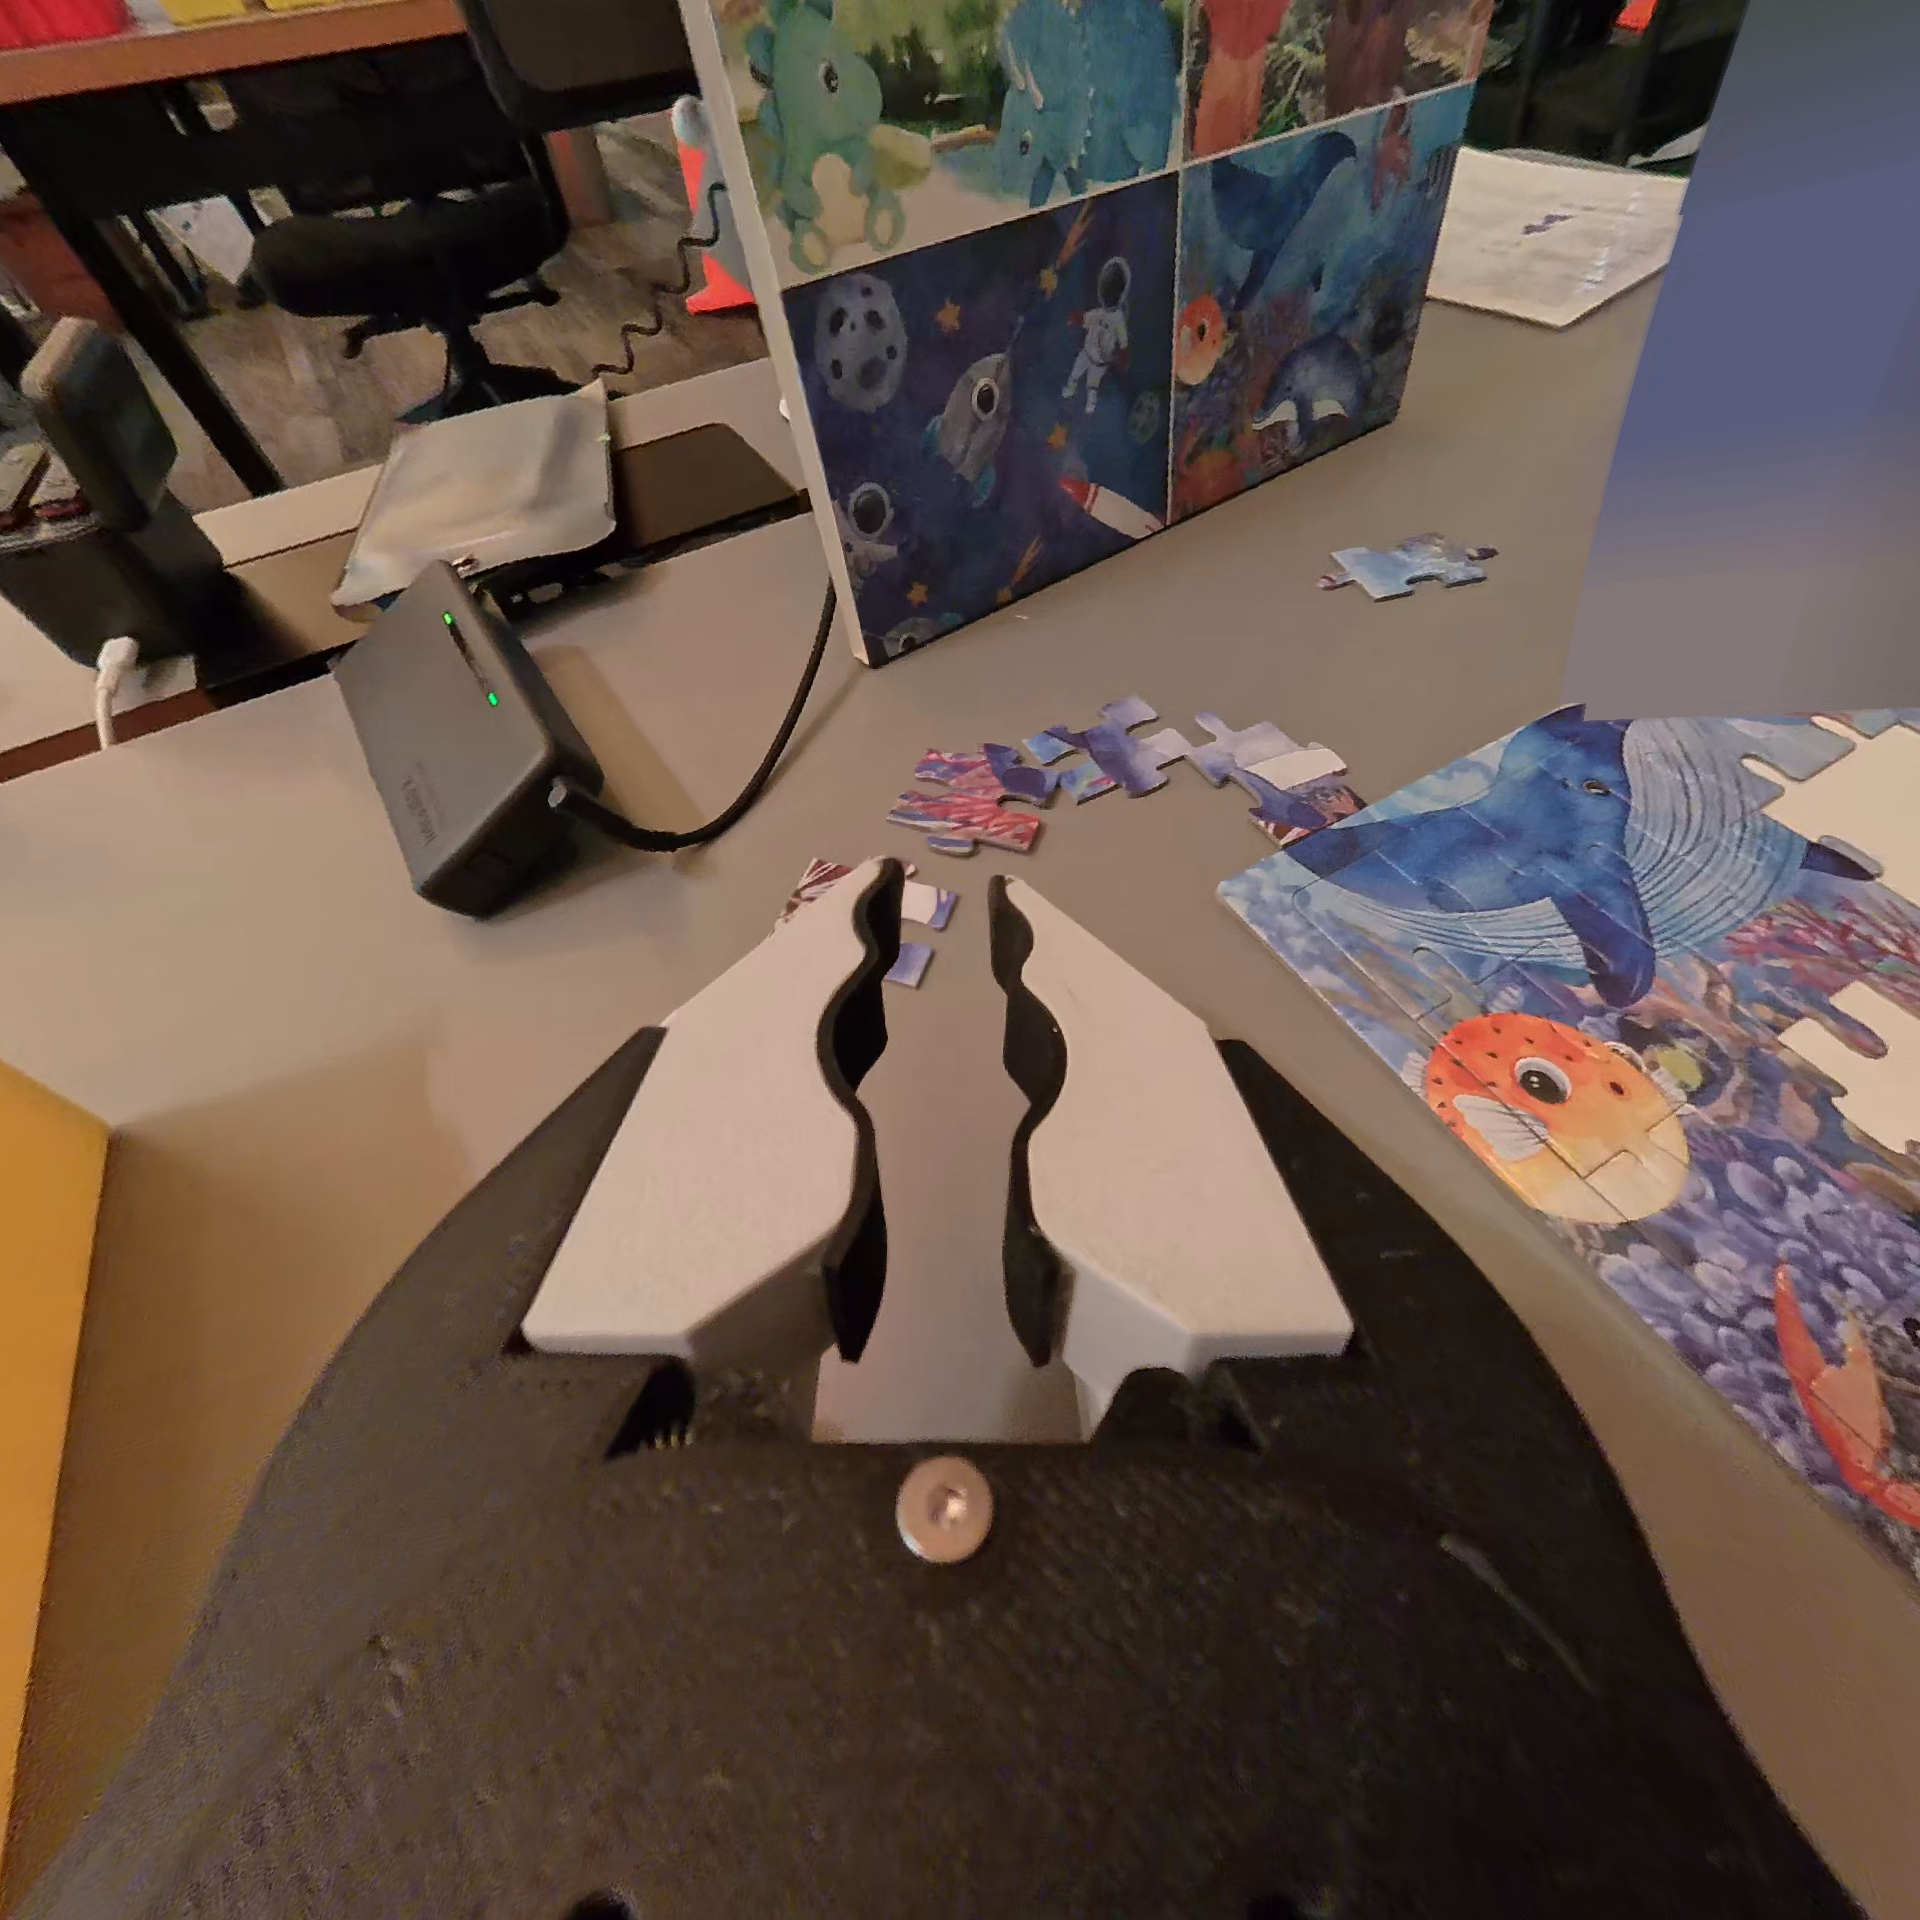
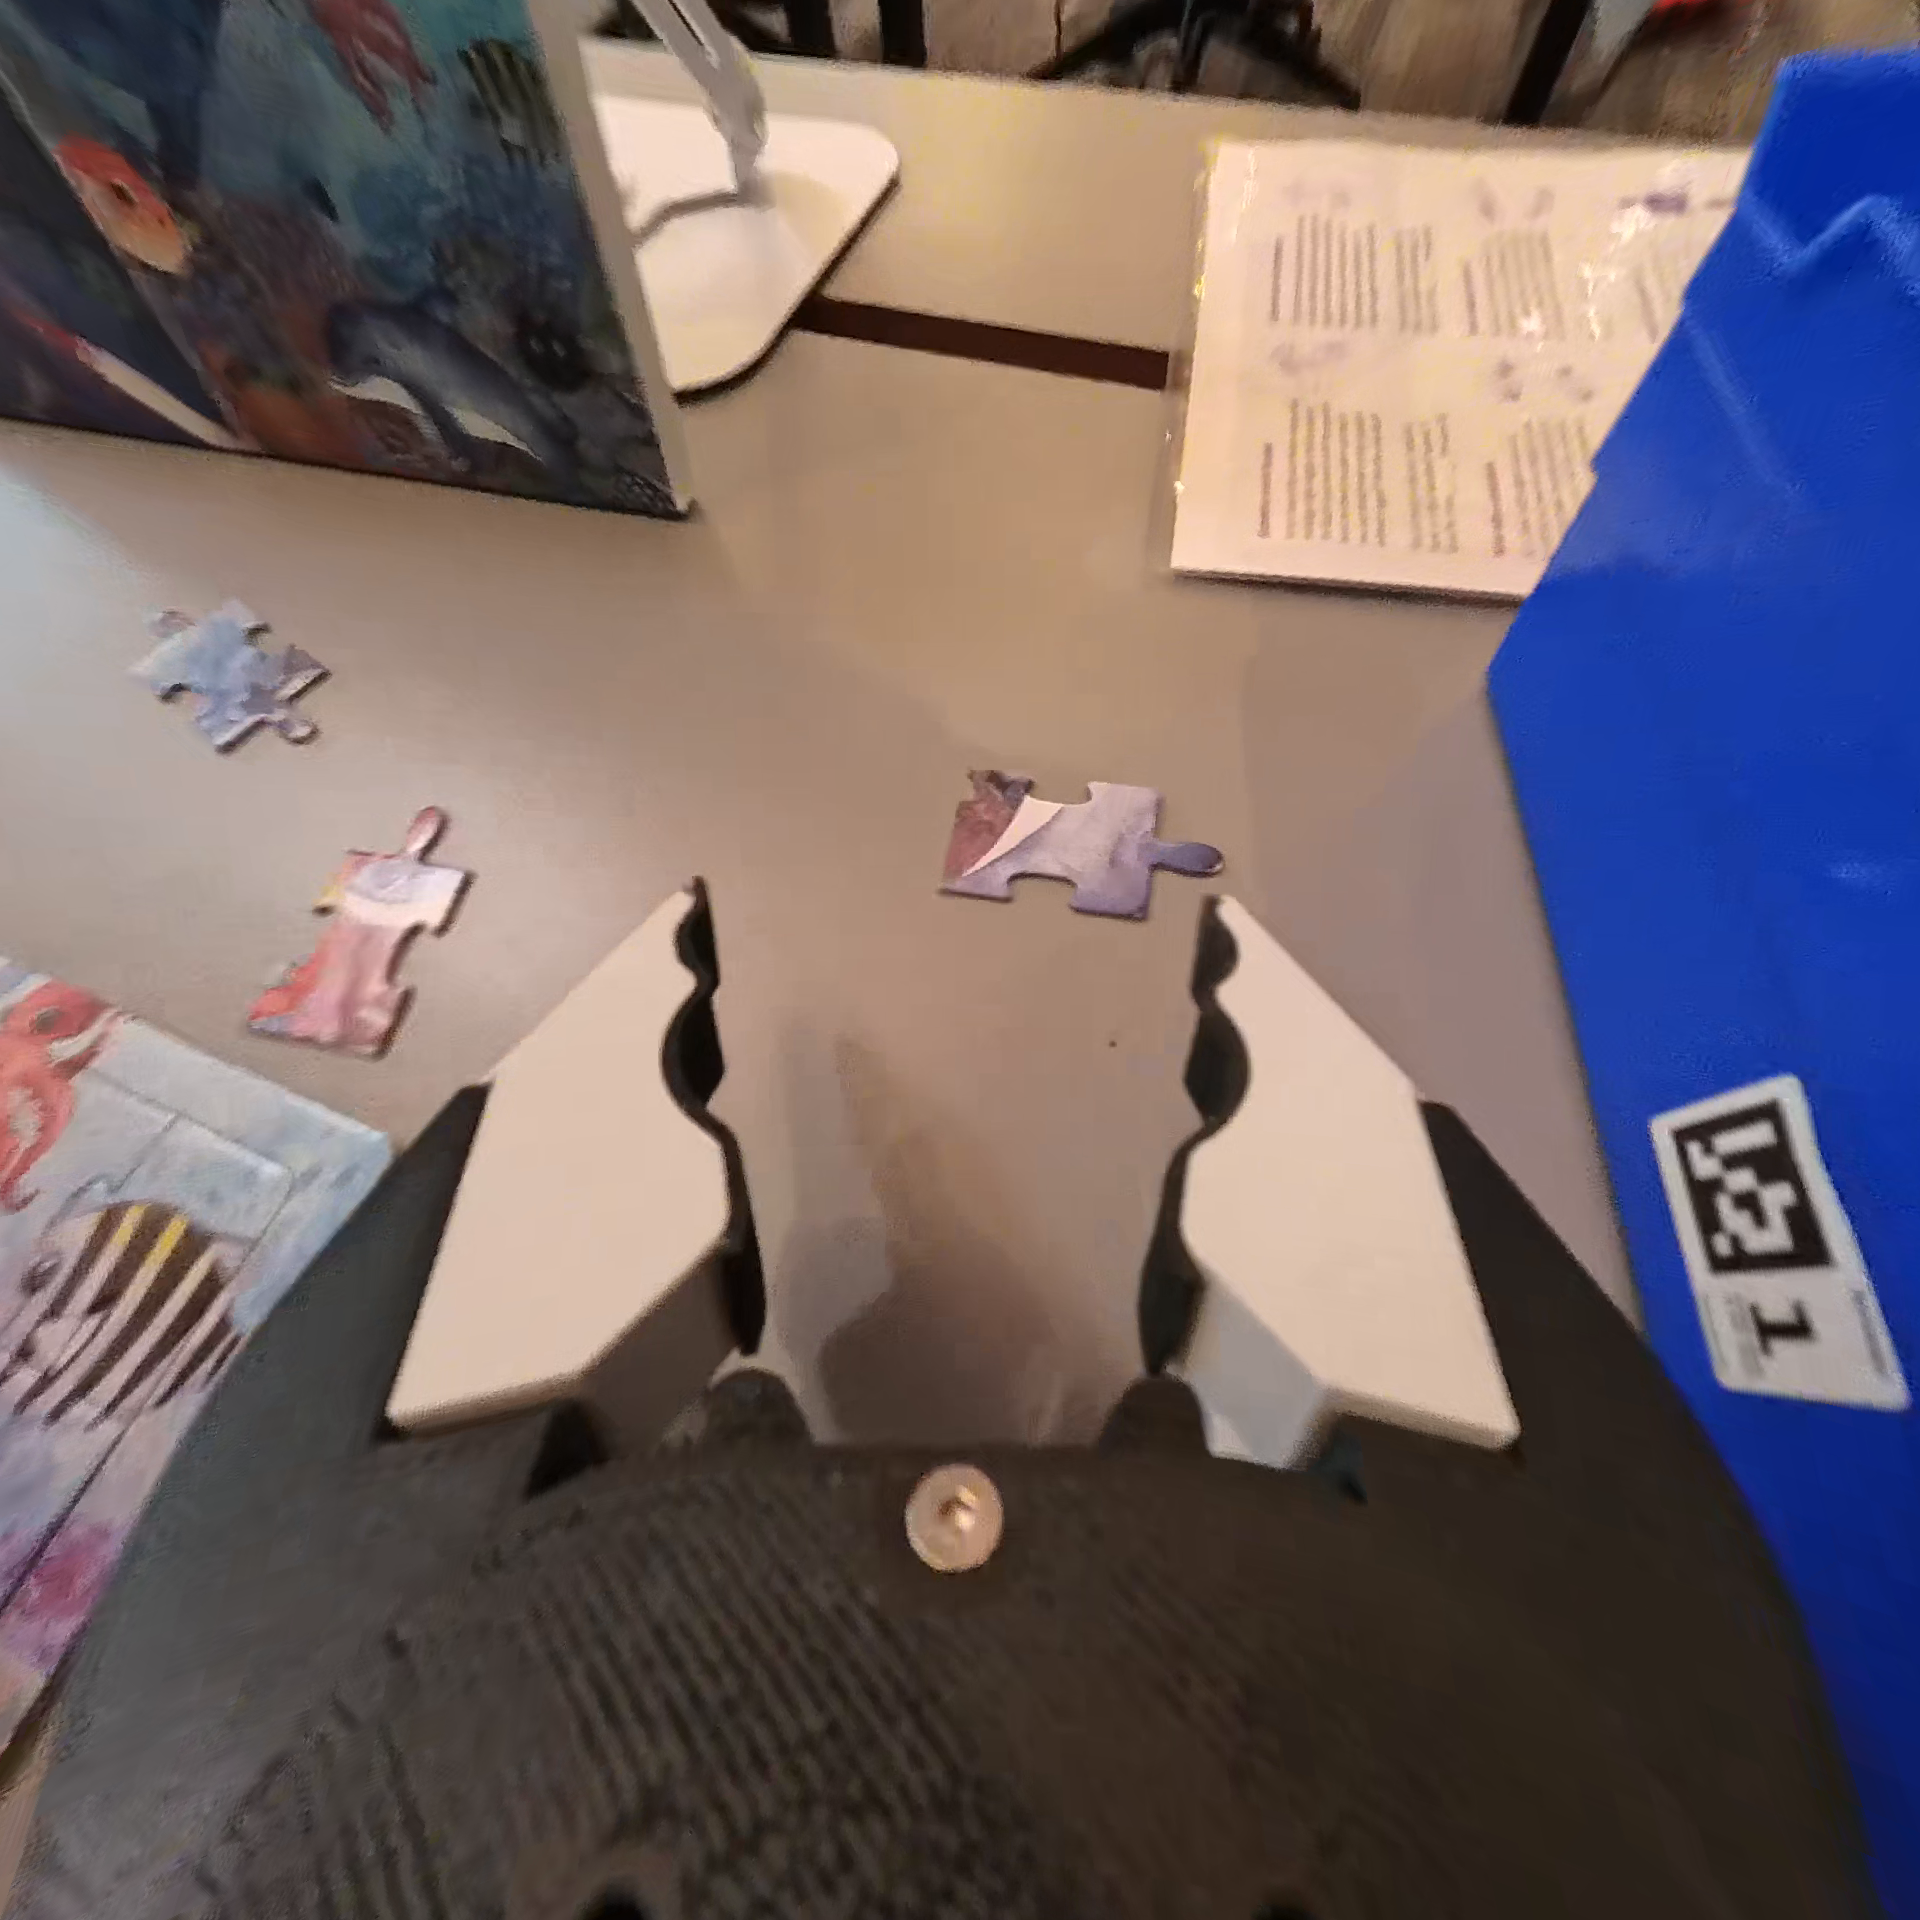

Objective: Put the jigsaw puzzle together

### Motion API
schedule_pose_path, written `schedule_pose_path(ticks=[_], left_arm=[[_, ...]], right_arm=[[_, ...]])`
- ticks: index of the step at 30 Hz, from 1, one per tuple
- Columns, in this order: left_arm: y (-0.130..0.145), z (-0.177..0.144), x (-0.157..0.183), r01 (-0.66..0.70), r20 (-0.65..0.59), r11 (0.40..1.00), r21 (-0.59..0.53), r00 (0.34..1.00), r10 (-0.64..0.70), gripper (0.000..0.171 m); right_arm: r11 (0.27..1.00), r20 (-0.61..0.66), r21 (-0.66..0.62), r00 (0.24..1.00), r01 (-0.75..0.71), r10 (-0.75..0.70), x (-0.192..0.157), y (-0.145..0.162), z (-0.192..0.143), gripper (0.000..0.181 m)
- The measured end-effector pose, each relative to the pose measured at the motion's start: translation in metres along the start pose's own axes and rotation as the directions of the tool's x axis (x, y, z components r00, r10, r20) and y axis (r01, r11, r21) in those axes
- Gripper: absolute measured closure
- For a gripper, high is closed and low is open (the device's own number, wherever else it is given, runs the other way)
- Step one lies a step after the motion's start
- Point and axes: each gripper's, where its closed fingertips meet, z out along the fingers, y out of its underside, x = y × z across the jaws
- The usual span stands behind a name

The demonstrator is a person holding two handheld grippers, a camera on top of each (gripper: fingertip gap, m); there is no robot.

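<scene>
Right now my left gripper [image 1: 943, 883] hangs low over the grey table [image 1: 260, 935], its 2 fingers a narrow gap apart and holding nothing; a loose puzzle piece [image 1: 925, 914] lies on the table just past the left fingertip, partly hidden by it, and I cannot tell whether they touch. Beyond it sits a cluster of loose pieces [image 1: 1101, 769], some overlapping, and 1 pale blue piece [image 1: 1403, 566] lies alone nearer the upright puzzle box [image 1: 1039, 364]. The partly assembled jigsaw [image 1: 1621, 997], with its whale and orange pufferfish, lies flat to the right with white gaps in it. A black power bank [image 1: 457, 727] with green lights sits to the left, its cable plugged in. My right gripper [image 2: 951, 904] has its fingers spread wide and empty above the table, and a purple-blue piece [image 2: 1070, 847] lies just ahead of the tips, slightly toward the right finger. A pink piece [image 2: 364, 940] and a light blue piece [image 2: 234, 670] lie to the left, well apart from it. The jigsaw's corner [image 2: 125, 1195] shows at lower left, a printed sheet [image 2: 1403, 364] lies at the far right, and a blue block [image 2: 1745, 831] bearing a marker tag fills the right edge.
</scene>
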Motion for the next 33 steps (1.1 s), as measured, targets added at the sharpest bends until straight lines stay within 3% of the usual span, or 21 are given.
schedule_pose_path(ticks=[3,6,11,21,25,28,33], left_arm=[[-0.001,0.002,0.005,-0.035,0.004,0.999,-0.006,0.999,0.035,0.158],[0.002,0.004,0.008,-0.072,0.013,0.997,-0.028,0.997,0.072,0.158],[0.004,0.004,0.008,-0.074,0.009,0.997,-0.033,0.997,0.074,0.157],[0.004,0.004,0.009,-0.070,-0.001,0.997,-0.031,0.998,0.070,0.156],[0.003,0.003,0.011,-0.071,-0.008,0.997,-0.026,0.997,0.071,0.156],[0.002,0.003,0.014,-0.081,-0.011,0.996,-0.023,0.997,0.081,0.156],[0.008,0.008,0.017,-0.088,-0.022,0.995,-0.042,0.996,0.088,0.156]], right_arm=[[0.997,-0.056,-0.066,0.998,-0.026,0.022,0.018,0.001,0.018,0.081],[0.989,-0.086,-0.136,0.995,-0.065,0.053,0.031,0.006,0.032,0.086],[0.989,-0.079,-0.148,0.997,-0.003,-0.009,0.027,0.007,0.032,0.137],[0.994,-0.009,-0.101,0.999,0.045,-0.046,0.011,0.004,0.023,0.138],[0.999,0.152,0.023,0.987,0.047,-0.050,-0.023,-0.015,0.006,0.137],[0.986,0.278,0.108,0.948,0.128,-0.153,-0.062,-0.029,-0.017,0.137],[0.890,0.449,0.185,0.770,0.417,-0.454,-0.142,-0.020,-0.058,0.137]])
